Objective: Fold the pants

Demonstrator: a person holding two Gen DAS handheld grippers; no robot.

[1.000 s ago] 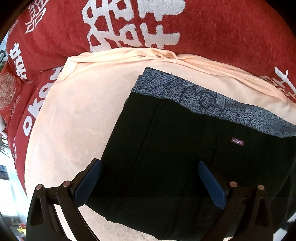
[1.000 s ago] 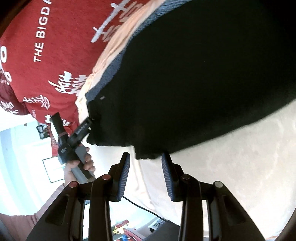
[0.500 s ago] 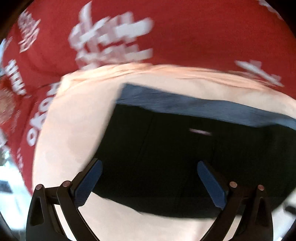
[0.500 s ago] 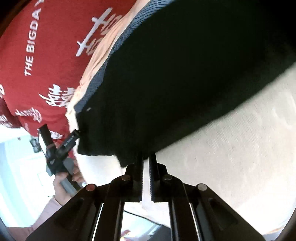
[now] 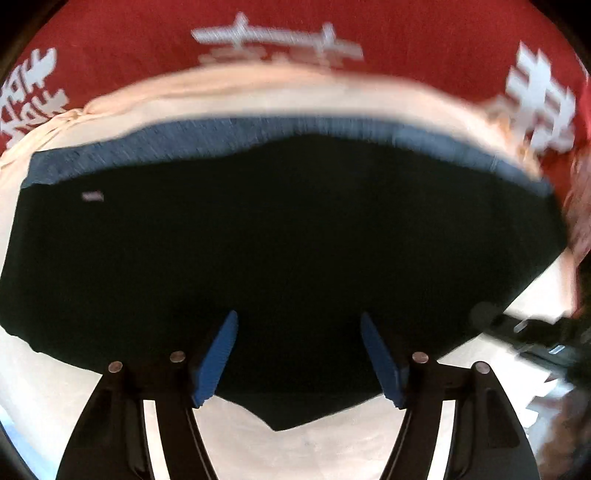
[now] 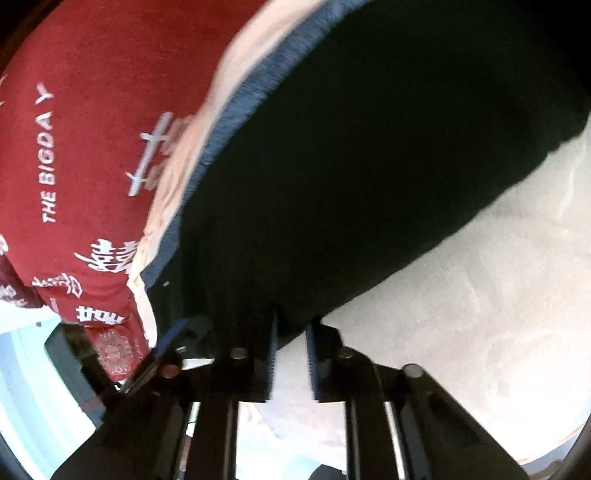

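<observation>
Black pants [image 5: 288, 229] with a blue-grey waistband [image 5: 258, 136] lie folded on a cream sheet [image 5: 332, 443]. My left gripper [image 5: 299, 332] hangs almost straight down over their near edge. Its jaws are closing, the blue pads [image 5: 218, 354] are still apart, and the black cloth lies below them, not pinched. In the right wrist view the pants [image 6: 369, 166] fill the upper half. My right gripper [image 6: 291, 332] is shut, with the pants' near edge caught at its fingertips. The left gripper [image 6: 170, 339] shows as a blurred blue-and-black shape at that view's lower left.
A red blanket [image 5: 295, 33] with white characters lies beyond the cream sheet [image 6: 480, 314], which spreads out to the right of the pants. A dark, blurred tool [image 5: 532, 332] sits at the right edge of the left wrist view. Pale floor [image 6: 29, 369] shows past the bed's edge.
The left gripper slid sideways along the pants, so the small label now sits far left, and its pads came closer together. The right gripper shut at the pants' near edge.
</observation>
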